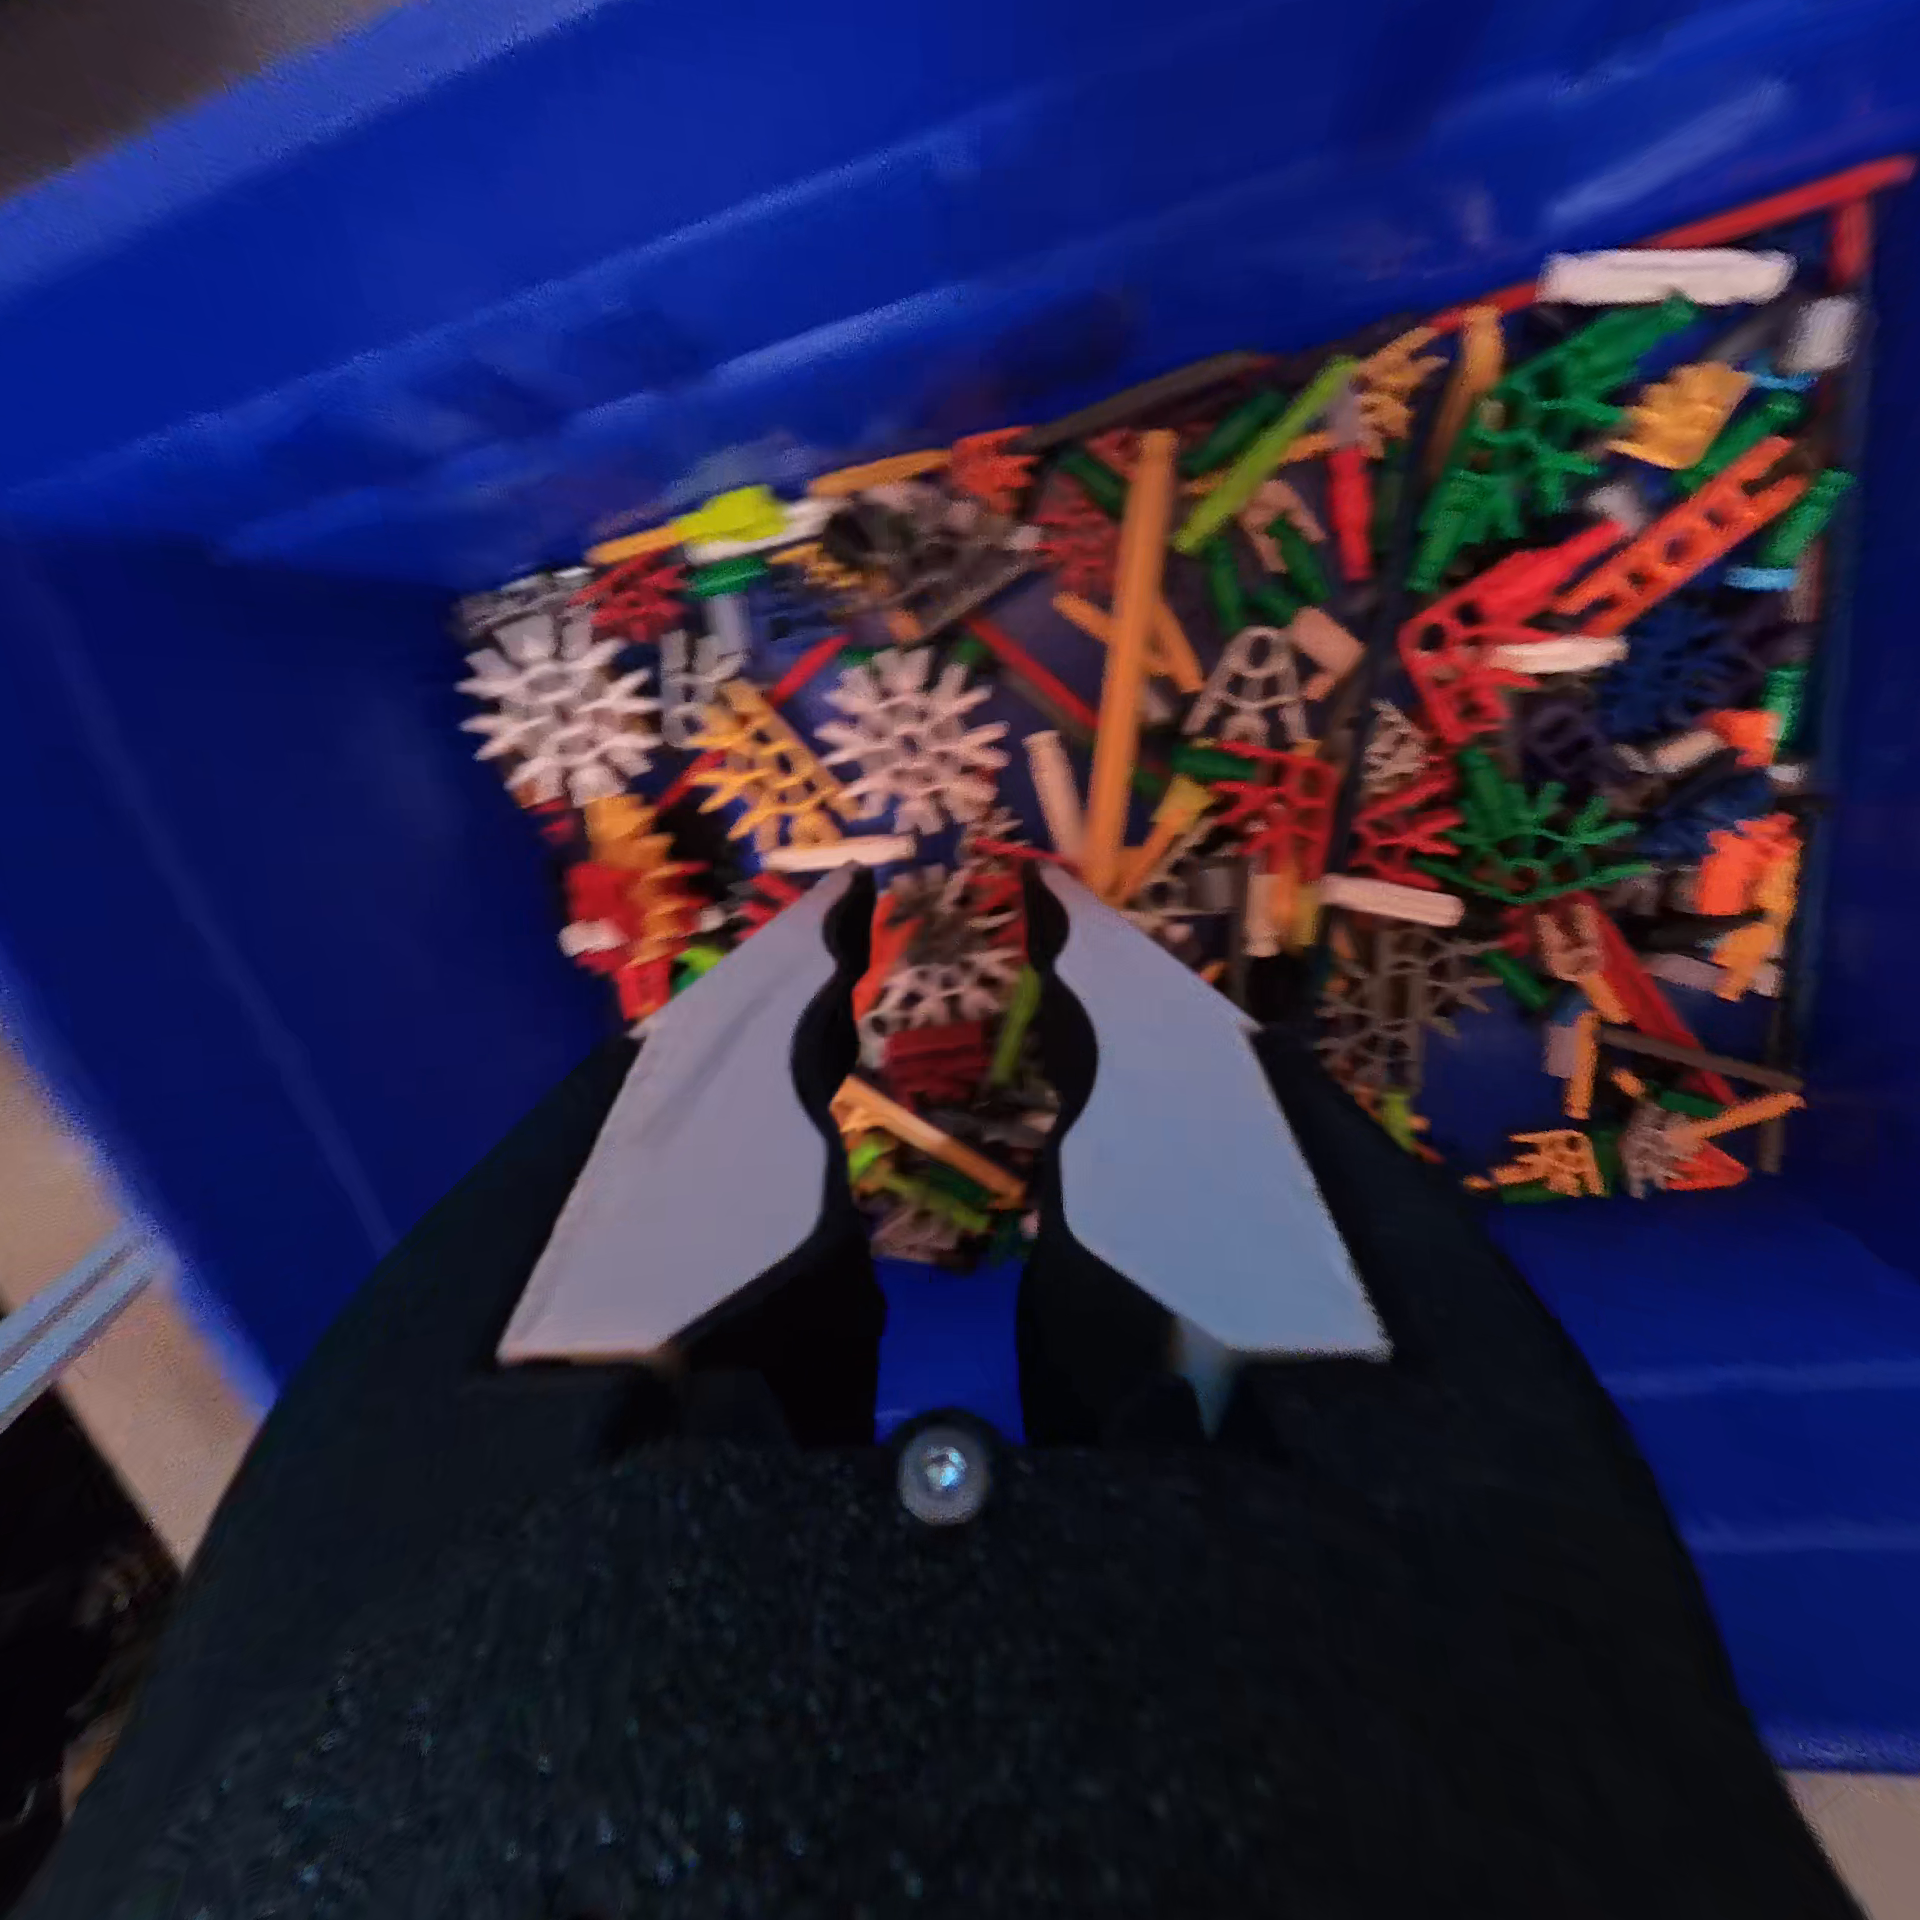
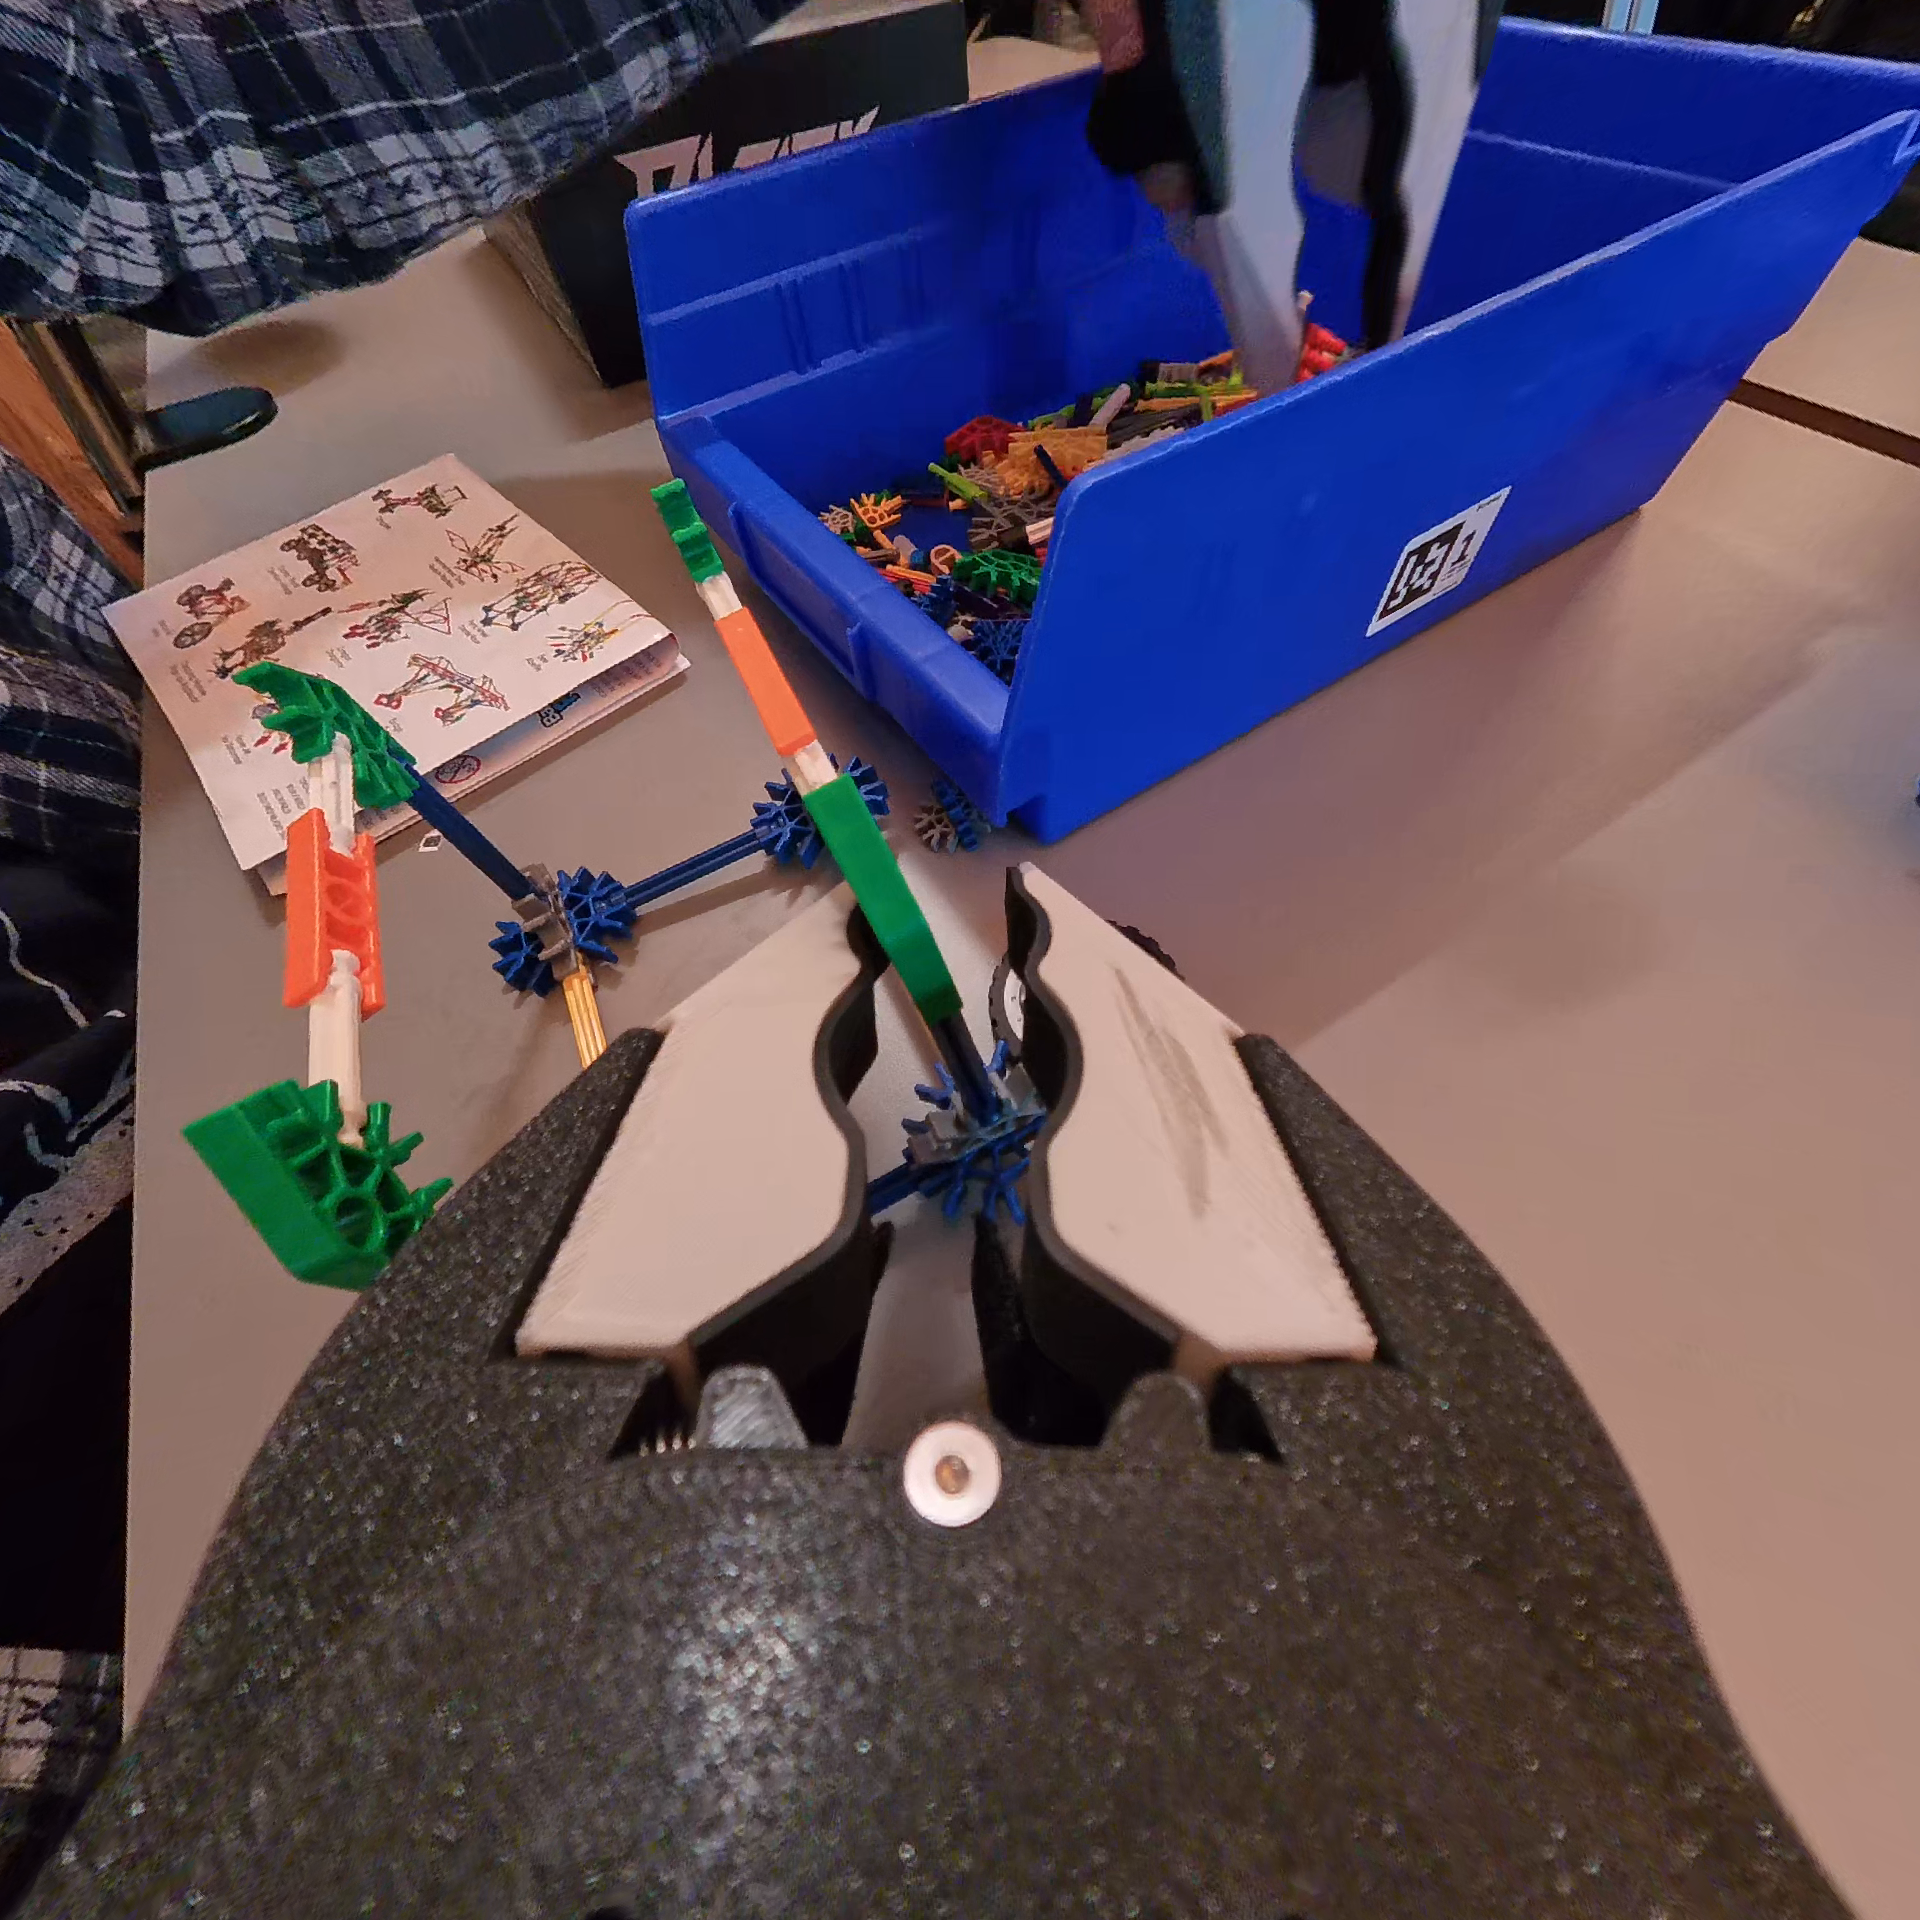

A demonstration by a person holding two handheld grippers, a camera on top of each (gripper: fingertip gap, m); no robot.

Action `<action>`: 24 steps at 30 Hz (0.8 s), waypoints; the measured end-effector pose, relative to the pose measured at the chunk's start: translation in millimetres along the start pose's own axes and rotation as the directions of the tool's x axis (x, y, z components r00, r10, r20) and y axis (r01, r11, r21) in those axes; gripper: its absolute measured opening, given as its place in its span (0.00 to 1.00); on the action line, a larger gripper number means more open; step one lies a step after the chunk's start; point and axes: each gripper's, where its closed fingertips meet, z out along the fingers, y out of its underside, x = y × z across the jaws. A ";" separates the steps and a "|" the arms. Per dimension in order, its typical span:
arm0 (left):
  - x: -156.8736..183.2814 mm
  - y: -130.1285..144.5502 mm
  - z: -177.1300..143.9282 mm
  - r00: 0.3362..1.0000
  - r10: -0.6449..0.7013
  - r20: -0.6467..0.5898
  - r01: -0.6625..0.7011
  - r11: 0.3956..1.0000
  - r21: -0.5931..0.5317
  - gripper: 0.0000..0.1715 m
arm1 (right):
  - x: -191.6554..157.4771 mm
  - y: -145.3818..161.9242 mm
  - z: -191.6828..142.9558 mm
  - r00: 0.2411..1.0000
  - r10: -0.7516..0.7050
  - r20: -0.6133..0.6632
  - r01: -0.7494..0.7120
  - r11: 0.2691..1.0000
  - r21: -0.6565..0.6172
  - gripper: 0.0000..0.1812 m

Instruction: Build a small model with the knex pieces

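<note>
- Far left of the right wrist view: plaid-clad person (image 2: 62,748) at the tabletop (image 2: 1558,935) edge.
- Beside that: printed leaflet (image 2: 416,613) lying flat, partly under a rod-and-connector construction (image 2: 561,914) of green, orange, white and blue pieces.
- Centre: right tongs (image 2: 940,904) low over the tabletop, parted, straddling a blue connector hub (image 2: 971,1143) of the construction; right pad touching the hub, no firm clamp discernible.
- Loose connector (image 2: 948,819) just beside the bin's near corner.
- Right: blue bin (image 2: 1299,582) on the tabletop, sticker on its side wall, holding mixed construction pieces (image 2: 997,499).
- Left tongs (image 2: 1325,353) reaching down into the bin, tips at the pile.
- Left wrist view, blurred: left tongs (image 1: 940,883) parted, nothing gripped, just above the pieces (image 1: 1143,748) inside the bin (image 1: 623,312).
</note>
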 end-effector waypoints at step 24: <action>-57.6 13.3 9.8 0.971 0.025 0.236 -0.004 0.996 -0.091 0.19 | -0.4 -0.4 -0.3 1.000 0.006 0.003 -0.006 1.000 0.002 0.11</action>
